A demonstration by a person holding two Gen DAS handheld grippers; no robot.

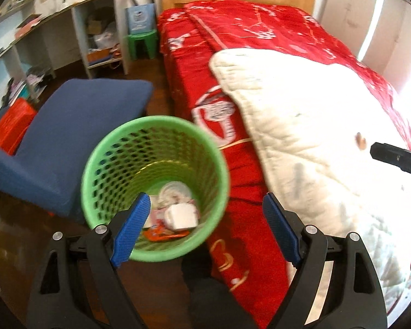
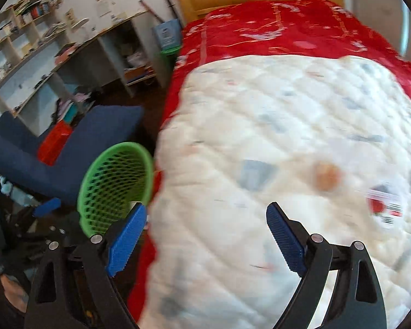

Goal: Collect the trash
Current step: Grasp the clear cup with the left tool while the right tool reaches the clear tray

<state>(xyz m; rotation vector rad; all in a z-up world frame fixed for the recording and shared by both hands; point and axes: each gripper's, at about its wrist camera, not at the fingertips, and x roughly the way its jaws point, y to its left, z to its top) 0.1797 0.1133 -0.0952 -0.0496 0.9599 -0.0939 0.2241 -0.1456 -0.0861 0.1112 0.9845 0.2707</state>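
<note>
Fingers spread wide on both sides: our left hand-held gripper (image 1: 205, 213) hangs empty above the green mesh bin (image 1: 106, 164), and our right hand-held gripper (image 2: 205, 227) hovers empty over the white quilt (image 2: 274, 126) on the red-covered bed (image 2: 260, 27). Inside the bin we see a white box (image 1: 184, 215), pale wrappers and an orange packet (image 1: 161, 233). On the quilt lie a blurred orange scrap (image 2: 327, 176) and a red-and-white wrapper (image 2: 385, 205)
</note>
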